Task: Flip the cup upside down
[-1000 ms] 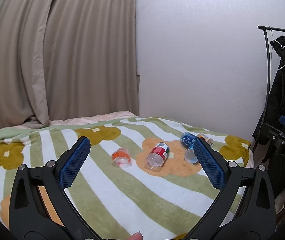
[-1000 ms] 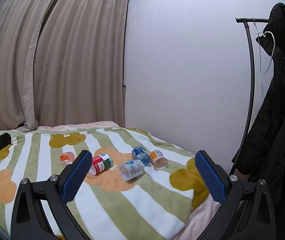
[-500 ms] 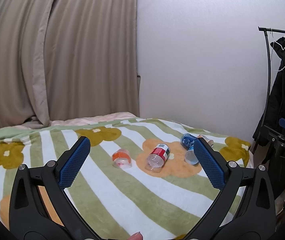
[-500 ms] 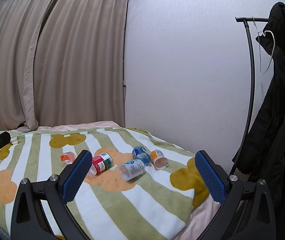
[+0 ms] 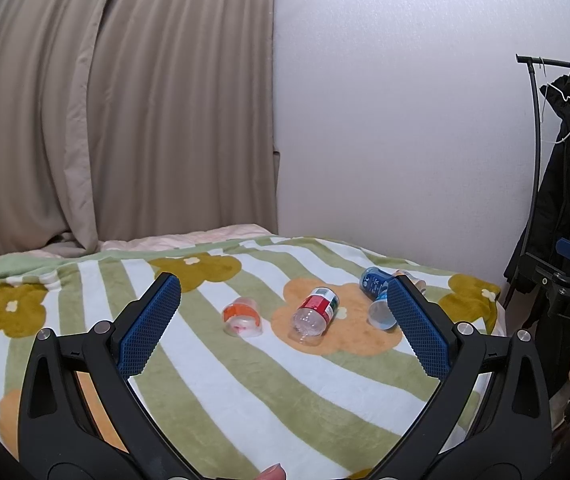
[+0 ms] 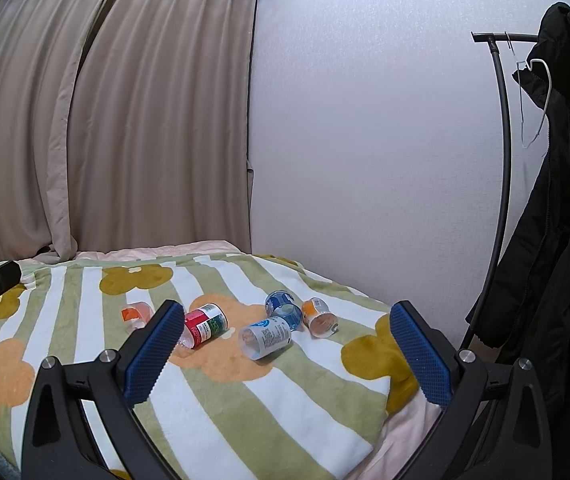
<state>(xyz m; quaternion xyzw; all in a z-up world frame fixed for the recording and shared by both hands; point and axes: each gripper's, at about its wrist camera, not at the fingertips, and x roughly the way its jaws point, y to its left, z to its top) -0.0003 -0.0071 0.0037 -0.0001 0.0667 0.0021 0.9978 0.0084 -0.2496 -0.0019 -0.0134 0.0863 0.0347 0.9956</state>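
Note:
Several clear plastic cups lie on their sides on a striped flower blanket (image 5: 213, 364). An orange-labelled cup (image 5: 241, 317) lies at the left, a red-labelled cup (image 5: 316, 314) beside it, and blue-labelled cups (image 5: 377, 292) at the right. In the right wrist view I see the red cup (image 6: 205, 324), a pale blue cup (image 6: 265, 337), a dark blue cup (image 6: 283, 309) and an orange cup (image 6: 319, 317). My left gripper (image 5: 285, 328) is open and empty, well short of the cups. My right gripper (image 6: 285, 352) is open and empty, also short of them.
A white wall and beige curtains stand behind the bed. A coat rack (image 6: 503, 152) with a black coat (image 6: 565, 220) stands at the right, close to the blanket's (image 6: 245, 400) right edge. The other gripper shows at each view's side.
The left gripper has lowered very slightly, so the cups sit a little higher between its fingers. The right gripper has hardly moved. The cups have not moved.

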